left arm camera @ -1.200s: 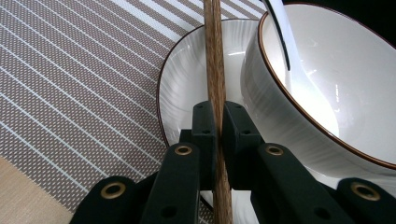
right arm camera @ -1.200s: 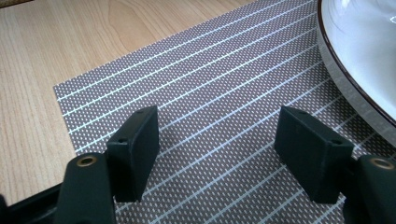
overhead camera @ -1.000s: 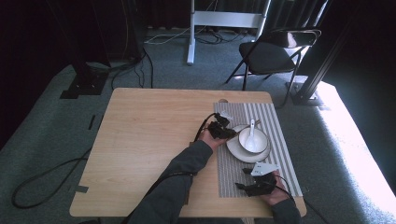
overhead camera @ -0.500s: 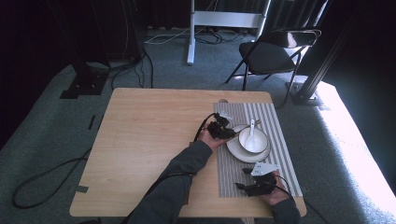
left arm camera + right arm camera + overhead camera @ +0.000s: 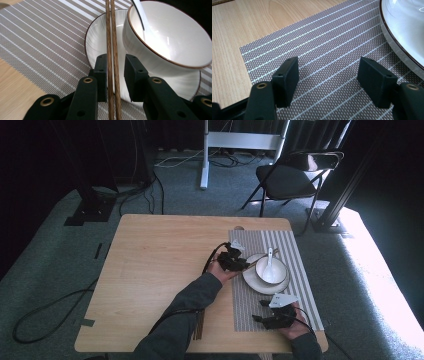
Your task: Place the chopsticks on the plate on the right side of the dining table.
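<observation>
**Chopsticks between slack jaws at the plate rim — slip risk**

Left gripper (image 5: 113, 72): its black jaws stand either side of a pair of brown wooden chopsticks (image 5: 111, 37). A gap shows between the right jaw and the sticks, so I judge this a loose bracket, not a firm pinch. The sticks run forward over the rim of the white ribbed plate with a dark edge line (image 5: 96, 37), just beside the white bowl with a brown rim (image 5: 175, 32). From above, the left gripper (image 5: 231, 258) sits at the plate's left edge, on the grey striped woven placemat (image 5: 290, 250).

Right gripper (image 5: 328, 72): jaws spread wide, nothing between them, low over the placemat near the front edge of the light wooden table (image 5: 150, 265); seen from above at (image 5: 275, 316).

Risks, as judged:
- Grip loose: the sticks may roll apart or drop off the rim onto the mat.
- Sticks lie close to the bowl wall; a sideways nudge could knock the bowl or tip the white ceramic spoon (image 5: 270, 260) resting in it.
- Pushing on the plate rim may skid plate and bowl across the mat.

Count: two chopsticks, one plate, one bowl, one spoon, one placemat, two grippers.
</observation>
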The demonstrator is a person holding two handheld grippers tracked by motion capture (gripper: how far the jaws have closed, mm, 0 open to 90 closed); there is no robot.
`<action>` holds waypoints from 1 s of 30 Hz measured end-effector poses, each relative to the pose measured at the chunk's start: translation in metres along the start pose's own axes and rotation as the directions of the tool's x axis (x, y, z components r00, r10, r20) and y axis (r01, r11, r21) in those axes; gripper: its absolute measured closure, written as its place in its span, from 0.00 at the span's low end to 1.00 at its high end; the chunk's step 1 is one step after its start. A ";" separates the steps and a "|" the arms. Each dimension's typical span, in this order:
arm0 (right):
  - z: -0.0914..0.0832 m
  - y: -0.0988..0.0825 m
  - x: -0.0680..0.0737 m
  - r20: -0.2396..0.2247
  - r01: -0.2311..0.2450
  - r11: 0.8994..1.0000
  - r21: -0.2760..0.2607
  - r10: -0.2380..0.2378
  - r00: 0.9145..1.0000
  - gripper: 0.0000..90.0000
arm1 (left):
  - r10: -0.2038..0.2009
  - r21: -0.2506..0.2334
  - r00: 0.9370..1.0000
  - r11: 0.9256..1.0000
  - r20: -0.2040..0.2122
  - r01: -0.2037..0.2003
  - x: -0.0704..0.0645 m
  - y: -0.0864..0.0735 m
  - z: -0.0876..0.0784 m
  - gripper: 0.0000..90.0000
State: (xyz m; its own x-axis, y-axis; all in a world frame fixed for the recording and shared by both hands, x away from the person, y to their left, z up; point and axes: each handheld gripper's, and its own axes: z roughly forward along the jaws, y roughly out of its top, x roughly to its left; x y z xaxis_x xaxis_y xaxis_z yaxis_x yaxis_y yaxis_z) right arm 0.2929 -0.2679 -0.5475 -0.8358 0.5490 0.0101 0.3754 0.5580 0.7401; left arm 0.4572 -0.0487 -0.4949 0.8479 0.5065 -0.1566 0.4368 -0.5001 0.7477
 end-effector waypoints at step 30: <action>-0.003 0.002 -0.001 0.001 -0.015 1.000 -0.003 0.015 1.000 0.39 | 0.059 0.070 0.996 0.996 -0.074 -0.053 -0.008 -0.047 -0.025 0.68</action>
State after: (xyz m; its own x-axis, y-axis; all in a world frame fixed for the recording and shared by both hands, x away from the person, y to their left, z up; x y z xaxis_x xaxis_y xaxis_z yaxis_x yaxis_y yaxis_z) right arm 0.2934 -0.2696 -0.5441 -0.8294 0.5583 0.0205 0.3872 0.5479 0.7416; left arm 0.4226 -0.0120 -0.5126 0.8476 0.5266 -0.0647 0.4108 -0.5741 0.7083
